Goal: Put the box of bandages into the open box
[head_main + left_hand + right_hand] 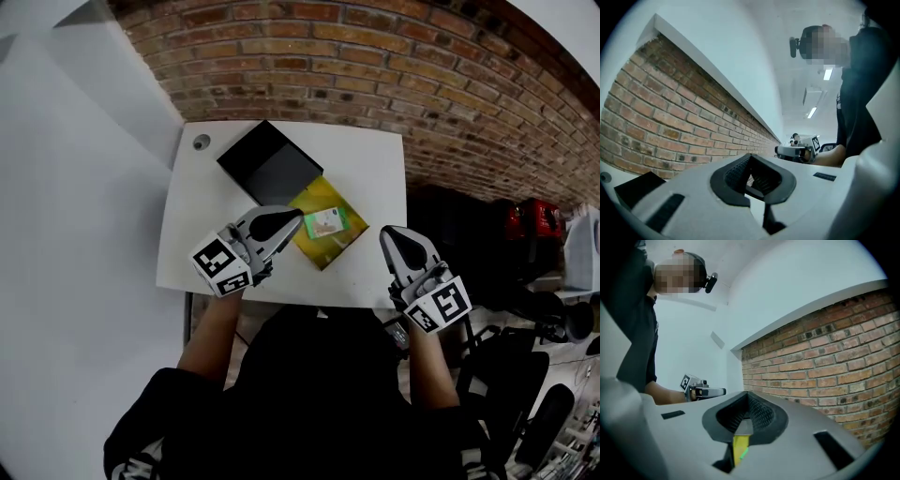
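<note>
Holding a tool in each hand, the person [309, 394] in a dark top stands at the near edge of a white table [375, 169] with both forearms stretched forward. The left gripper [292, 218] is over the table's near left part with its jaws closed together and nothing between them, as its own view confirms [754, 180]. The right gripper [392, 234] is near the table's right corner, well apart from the left one. Its jaws are likewise closed and empty [745, 420], and only a sliver of yellow and green shows through the slit under its tips. Each gripper view also catches the other gripper, held level across from it. Just past the left gripper's tips, the box of bandages [326, 222], small, pale and green, lies flat in the yellow open box [319, 195], which sits turned like a diamond near the table's middle. Beyond it, touching or nearly touching its far corner, is a black box [267, 161]. A round grey fitting [201, 142] sits at the table's far left corner. Behind the table runs a brick wall [375, 56].
</note>
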Demonstrator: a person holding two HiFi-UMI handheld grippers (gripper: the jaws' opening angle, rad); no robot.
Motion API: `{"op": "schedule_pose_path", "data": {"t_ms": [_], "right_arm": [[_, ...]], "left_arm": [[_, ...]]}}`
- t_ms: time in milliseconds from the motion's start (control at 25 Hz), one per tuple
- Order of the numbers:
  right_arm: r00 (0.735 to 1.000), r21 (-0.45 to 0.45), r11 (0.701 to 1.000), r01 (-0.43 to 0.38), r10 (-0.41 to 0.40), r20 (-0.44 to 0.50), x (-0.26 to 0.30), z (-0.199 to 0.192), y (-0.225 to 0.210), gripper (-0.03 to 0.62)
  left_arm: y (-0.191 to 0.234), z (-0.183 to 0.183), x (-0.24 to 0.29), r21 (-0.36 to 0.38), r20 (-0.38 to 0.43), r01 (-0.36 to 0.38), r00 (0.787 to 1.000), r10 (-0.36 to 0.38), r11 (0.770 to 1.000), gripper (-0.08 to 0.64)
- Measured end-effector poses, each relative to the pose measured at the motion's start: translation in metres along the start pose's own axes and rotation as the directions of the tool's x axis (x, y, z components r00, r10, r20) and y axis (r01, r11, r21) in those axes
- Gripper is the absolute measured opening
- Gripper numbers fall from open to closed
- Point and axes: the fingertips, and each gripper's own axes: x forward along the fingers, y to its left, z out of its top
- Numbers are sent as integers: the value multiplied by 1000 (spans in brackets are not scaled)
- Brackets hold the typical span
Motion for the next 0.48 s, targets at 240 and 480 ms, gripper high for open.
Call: {"op": "schedule_pose_path", "data": {"t_ms": [240,480], "right_arm": [[999,-2,1000,-17,17,31,-11,9,9,6],[997,14,998,-55,54,51,-29,4,13,6]], "left_arm": [[-21,27,-26,-35,173,35,985,-28,999,15],[-49,23,-31,5,151,-7,989,6,1000,15]]}}
